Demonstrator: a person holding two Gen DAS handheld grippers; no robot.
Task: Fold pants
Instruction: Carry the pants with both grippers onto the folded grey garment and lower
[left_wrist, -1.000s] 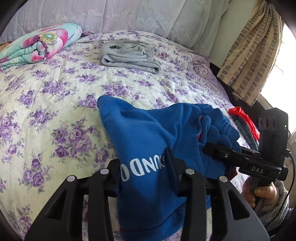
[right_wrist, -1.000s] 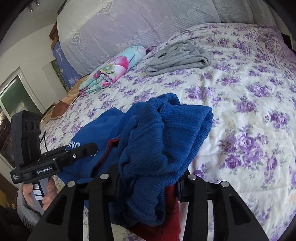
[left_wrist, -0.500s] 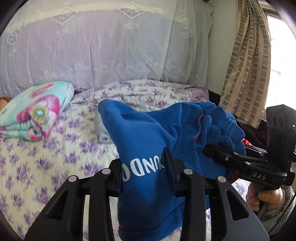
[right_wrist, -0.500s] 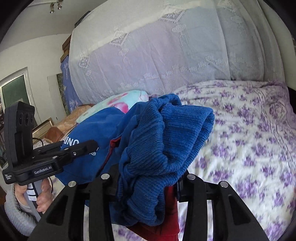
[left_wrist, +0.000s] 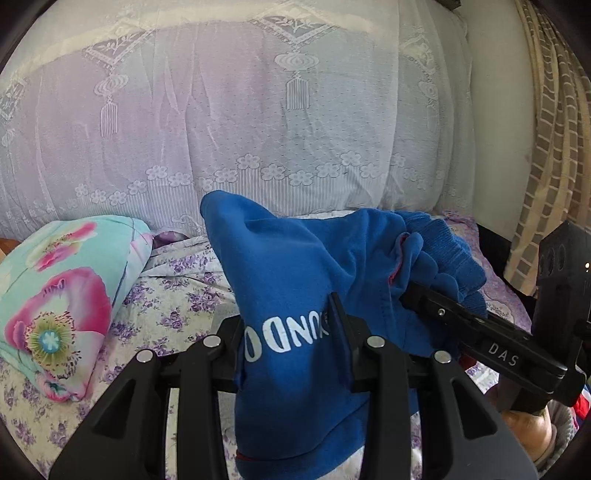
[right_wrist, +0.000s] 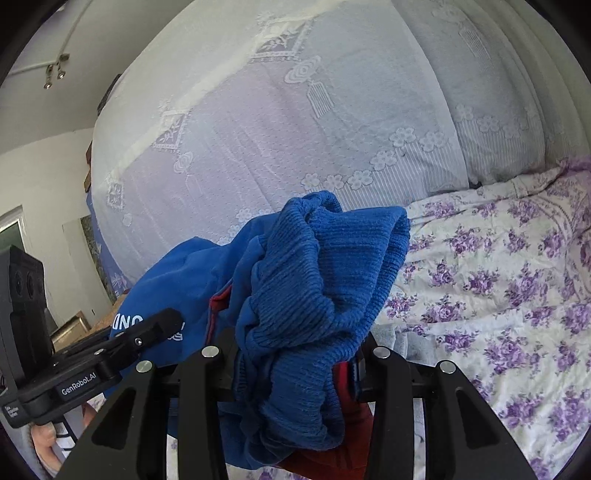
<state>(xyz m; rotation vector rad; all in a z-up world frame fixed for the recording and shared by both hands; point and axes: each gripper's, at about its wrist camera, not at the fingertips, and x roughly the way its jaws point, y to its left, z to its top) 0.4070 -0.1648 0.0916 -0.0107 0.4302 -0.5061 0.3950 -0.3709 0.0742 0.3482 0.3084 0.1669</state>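
The blue pants, with white lettering and red trim, hang bunched in the air between both grippers, high above the bed. My left gripper is shut on the plain blue fabric by the lettering. My right gripper is shut on the ribbed blue waistband; it also shows at the right of the left wrist view. My left gripper also shows at the lower left of the right wrist view. The fingertips are hidden in the cloth.
The bed with a purple-flowered sheet lies below. A lace-covered headboard fills the background. A floral pillow lies at the left, a checked curtain hangs at the right.
Both grippers have lifted the pants and tilted upward, from looking down on the bed to facing the headboard. The folded grey garment has dropped out of view. Both grips are unchanged.
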